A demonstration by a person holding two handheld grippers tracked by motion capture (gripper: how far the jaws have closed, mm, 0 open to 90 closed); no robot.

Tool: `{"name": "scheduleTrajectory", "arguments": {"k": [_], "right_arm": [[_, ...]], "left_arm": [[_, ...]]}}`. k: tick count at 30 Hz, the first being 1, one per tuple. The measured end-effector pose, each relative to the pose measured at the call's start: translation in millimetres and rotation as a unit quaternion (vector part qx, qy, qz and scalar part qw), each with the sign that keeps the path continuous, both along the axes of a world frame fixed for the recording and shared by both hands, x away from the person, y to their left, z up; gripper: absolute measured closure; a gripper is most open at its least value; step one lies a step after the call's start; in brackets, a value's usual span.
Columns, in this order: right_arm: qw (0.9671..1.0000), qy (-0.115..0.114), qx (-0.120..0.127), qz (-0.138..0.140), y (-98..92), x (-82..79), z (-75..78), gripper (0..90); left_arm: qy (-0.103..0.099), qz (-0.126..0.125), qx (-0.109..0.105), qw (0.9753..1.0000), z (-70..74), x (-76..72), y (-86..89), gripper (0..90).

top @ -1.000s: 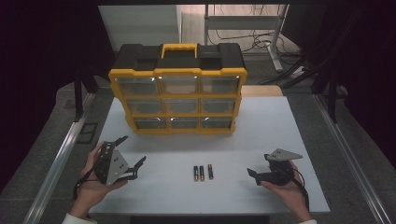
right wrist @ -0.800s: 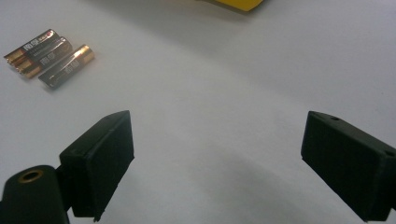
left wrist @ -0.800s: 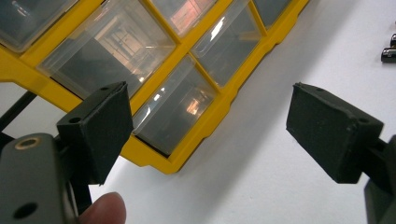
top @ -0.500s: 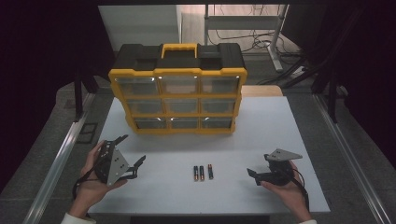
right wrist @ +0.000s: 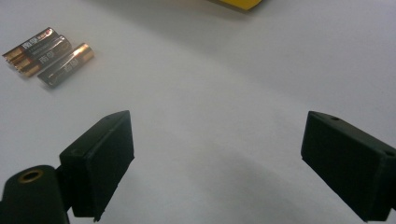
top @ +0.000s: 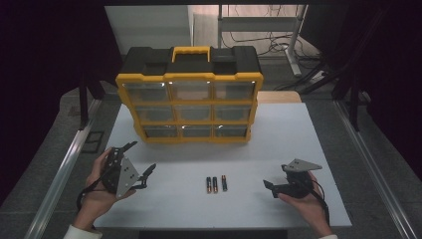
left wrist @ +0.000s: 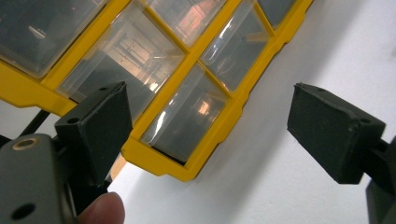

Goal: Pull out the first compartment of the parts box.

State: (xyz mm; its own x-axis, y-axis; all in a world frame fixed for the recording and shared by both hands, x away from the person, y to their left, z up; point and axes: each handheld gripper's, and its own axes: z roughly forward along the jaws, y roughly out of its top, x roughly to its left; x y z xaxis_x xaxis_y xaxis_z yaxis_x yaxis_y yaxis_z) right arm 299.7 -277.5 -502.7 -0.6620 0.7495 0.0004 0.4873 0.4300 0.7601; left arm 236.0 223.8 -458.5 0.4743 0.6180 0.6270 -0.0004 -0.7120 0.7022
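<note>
Flanking three batteries (top: 216,184) — both hand-held grippers (top: 141,162) (top: 271,189) wide, bare table (top: 298,139) between.

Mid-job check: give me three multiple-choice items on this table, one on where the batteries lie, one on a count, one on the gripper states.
1. Where do the small black-and-gold cylindrical batteries lie?
A. On top of the organiser
B. On the white table, between the two grippers
C. Inside a drawer

2. How many batteries are there?
A. Three
B. Two
C. Five

3. What state are the grippers in?
A. Both shut
B. Left shut on a battery
C. Both open, empty

Answers: 1 B, they lie on the bare white table in front of the yellow-and-black drawer organiser. 2 A, three lie side by side. 3 C, left gripper and right gripper jaws stand wide apart.
</note>
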Motion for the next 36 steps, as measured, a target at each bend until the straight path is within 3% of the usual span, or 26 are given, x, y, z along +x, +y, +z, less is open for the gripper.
{"name": "scheduleTrajectory", "arguments": {"k": [20, 36], "right_arm": [[1.0000, 0.002, 0.001, -0.001, -0.1, -0.6, -0.5, 9.8], [1.0000, -0.002, 0.001, -0.004, -1.5, -1.5, -0.1, 9.9]], "left_arm": [[-0.009, -0.011, 0.028, 0.9995, 2.0, 6.7, -12.3, 14.2], [-0.028, -0.018, 0.026, 0.9991, 18.7, 16.5, -16.0, 14.2]]}}
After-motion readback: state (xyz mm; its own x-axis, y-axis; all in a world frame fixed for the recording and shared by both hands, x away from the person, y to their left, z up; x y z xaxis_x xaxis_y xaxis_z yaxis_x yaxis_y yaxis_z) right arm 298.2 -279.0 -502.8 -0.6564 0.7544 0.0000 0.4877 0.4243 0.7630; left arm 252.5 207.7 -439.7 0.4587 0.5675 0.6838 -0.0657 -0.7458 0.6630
